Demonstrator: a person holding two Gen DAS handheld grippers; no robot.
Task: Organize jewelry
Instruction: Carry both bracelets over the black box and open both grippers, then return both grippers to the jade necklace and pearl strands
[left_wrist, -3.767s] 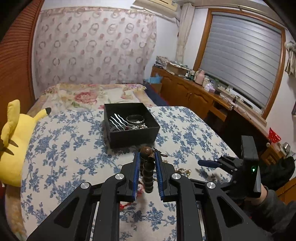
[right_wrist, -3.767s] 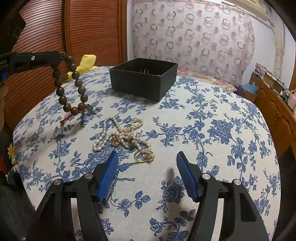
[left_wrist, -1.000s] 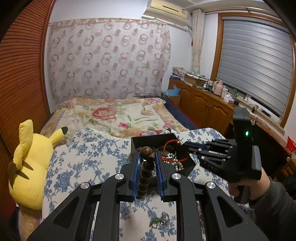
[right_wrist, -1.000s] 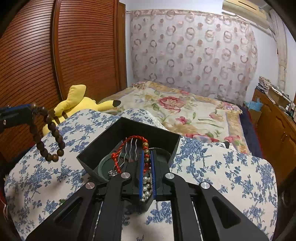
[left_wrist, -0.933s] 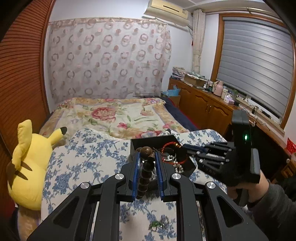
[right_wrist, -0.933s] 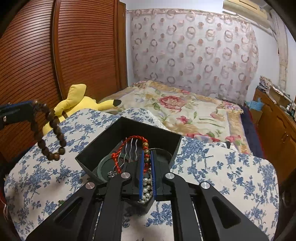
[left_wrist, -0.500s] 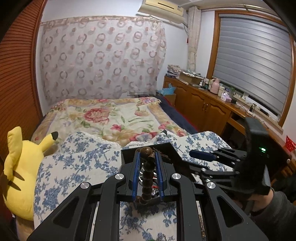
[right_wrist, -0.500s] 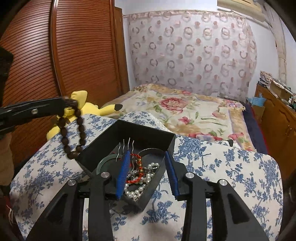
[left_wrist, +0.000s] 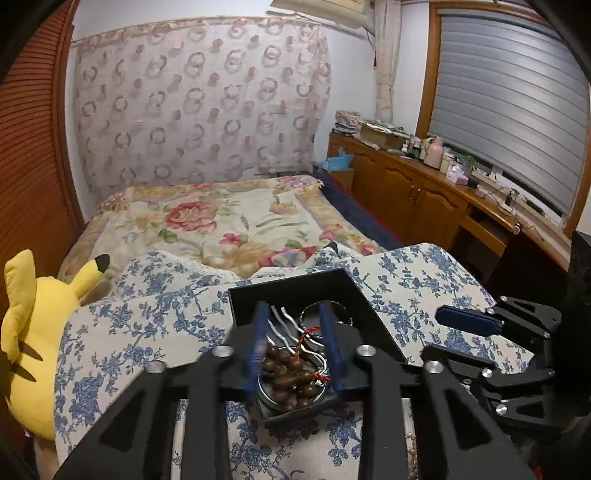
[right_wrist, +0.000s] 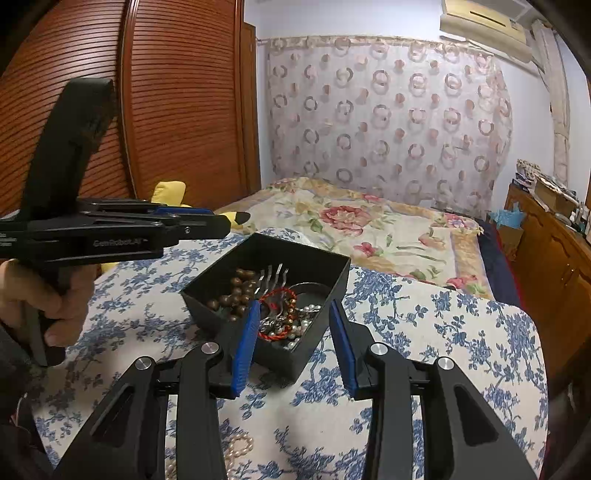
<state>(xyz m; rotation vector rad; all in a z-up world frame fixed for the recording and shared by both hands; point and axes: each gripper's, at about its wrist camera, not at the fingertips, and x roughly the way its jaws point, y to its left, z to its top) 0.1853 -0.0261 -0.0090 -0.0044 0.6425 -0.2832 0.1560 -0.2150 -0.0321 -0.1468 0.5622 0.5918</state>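
A black jewelry box (left_wrist: 354, 291) (right_wrist: 325, 266) sits on the blue-flowered cloth. The brown wooden bead bracelet (left_wrist: 288, 376) (right_wrist: 232, 291) lies loose inside it, beside silver hairpins (right_wrist: 271, 275), a red cord bracelet (right_wrist: 279, 314) and pearls (right_wrist: 306, 325). My left gripper (left_wrist: 295, 347) is open and empty just above the box, over the beads. My right gripper (right_wrist: 293, 339) is open and empty at the box's near corner. A pearl strand (right_wrist: 236, 450) lies on the cloth below the right gripper.
A yellow plush toy (left_wrist: 33, 339) lies at the left edge of the cloth-covered surface. A bed with a floral cover (left_wrist: 221, 225) is behind it. Wooden cabinets (left_wrist: 417, 195) stand at the right, a slatted wooden wardrobe (right_wrist: 177, 110) at the left.
My left gripper opened and the wooden bead bracelet dropped into the box. My right gripper, open since half a second ago, has drawn back a little from the box.
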